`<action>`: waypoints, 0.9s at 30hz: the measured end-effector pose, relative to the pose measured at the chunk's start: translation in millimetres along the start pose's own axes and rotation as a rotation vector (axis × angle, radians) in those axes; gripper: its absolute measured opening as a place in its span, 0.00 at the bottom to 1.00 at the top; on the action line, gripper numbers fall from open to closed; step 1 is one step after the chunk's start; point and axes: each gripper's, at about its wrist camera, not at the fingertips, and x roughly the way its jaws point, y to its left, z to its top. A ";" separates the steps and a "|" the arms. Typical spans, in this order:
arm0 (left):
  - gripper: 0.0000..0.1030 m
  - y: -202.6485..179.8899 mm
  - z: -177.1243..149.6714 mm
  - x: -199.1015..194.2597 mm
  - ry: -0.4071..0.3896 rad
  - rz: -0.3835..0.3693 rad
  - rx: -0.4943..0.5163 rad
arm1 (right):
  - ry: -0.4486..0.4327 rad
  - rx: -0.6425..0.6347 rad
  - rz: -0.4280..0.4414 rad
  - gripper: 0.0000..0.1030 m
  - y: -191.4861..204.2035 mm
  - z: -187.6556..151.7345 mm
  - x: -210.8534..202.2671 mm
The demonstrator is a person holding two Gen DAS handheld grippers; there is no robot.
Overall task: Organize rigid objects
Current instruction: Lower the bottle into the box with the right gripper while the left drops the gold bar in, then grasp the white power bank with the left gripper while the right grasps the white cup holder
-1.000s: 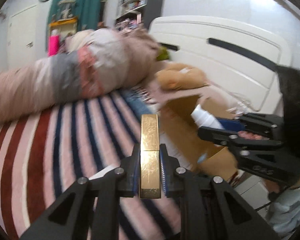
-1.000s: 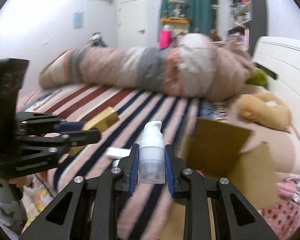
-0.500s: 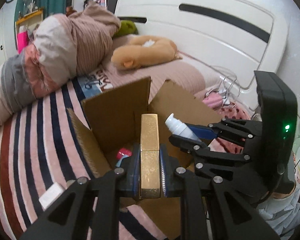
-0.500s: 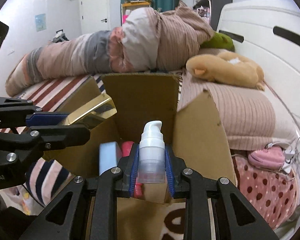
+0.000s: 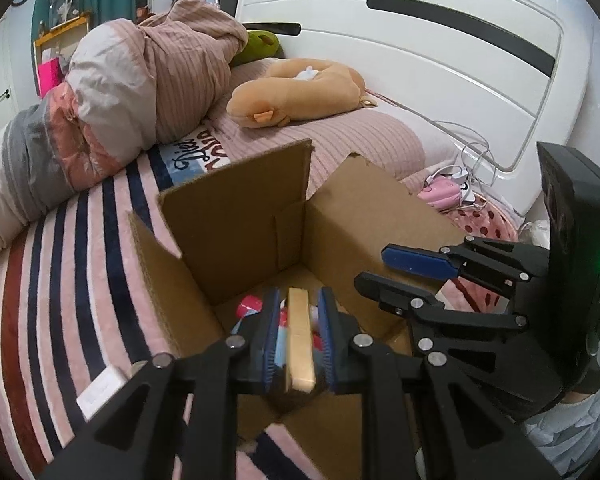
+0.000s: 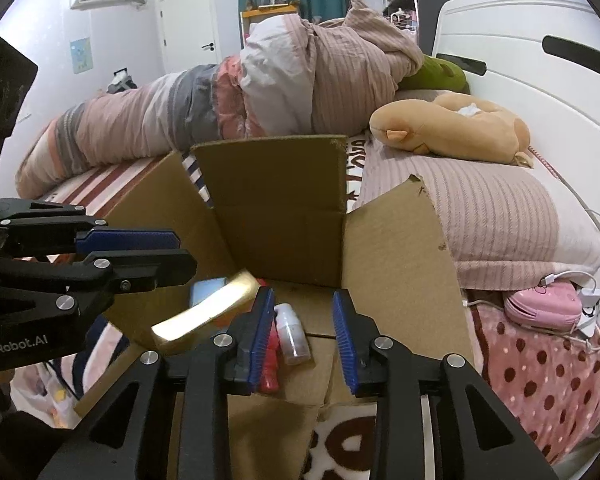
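Now both your tools hang over the open cardboard box [image 6: 276, 216] — the left tool [image 5: 298, 334] spread around the falling gold bar [image 5: 300, 340], the right tool [image 6: 303, 332] opening, its pump bottle [image 6: 292, 336] loose below.

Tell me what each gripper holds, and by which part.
Nothing. The gold box sits loose in the open left gripper; the jaws of the right gripper are opening, the pump bottle free.
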 end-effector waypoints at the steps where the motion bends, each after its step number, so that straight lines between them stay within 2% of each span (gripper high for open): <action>1: 0.16 0.8 0.0 -0.7 -0.001 0.000 0.000 | 0.000 -0.001 -0.002 0.27 0.7 0.1 -0.7; 4: 0.18 3.1 -1.5 -5.1 -0.005 -0.010 -0.006 | 0.002 -0.001 0.000 0.28 1.4 0.0 -1.4; 6: 0.29 5.1 -1.6 -10.1 -0.014 -0.012 -0.010 | 0.004 -0.002 -0.002 0.28 2.3 0.3 -2.5; 7: 0.32 6.5 -1.7 -13.9 -0.022 -0.011 -0.014 | 0.005 -0.002 -0.004 0.29 3.0 0.5 -3.5; 10: 0.33 9.5 -1.1 -25.2 -0.041 -0.012 -0.017 | 0.006 -0.005 -0.007 0.29 5.5 2.1 -7.1; 15: 0.45 23.5 -3.4 -53.2 -0.090 -0.026 -0.046 | -0.001 -0.024 -0.007 0.30 16.2 8.0 -17.7; 20: 0.50 53.9 -14.9 -85.8 -0.133 0.011 -0.080 | -0.026 -0.061 0.001 0.36 41.6 16.3 -30.3; 23: 0.51 76.0 -26.8 -101.9 -0.147 0.043 -0.103 | -0.047 -0.087 0.025 0.36 64.2 22.7 -36.5; 27: 0.55 115.5 -49.8 -119.6 -0.163 0.083 -0.151 | -0.057 -0.121 0.125 0.36 103.0 27.9 -38.5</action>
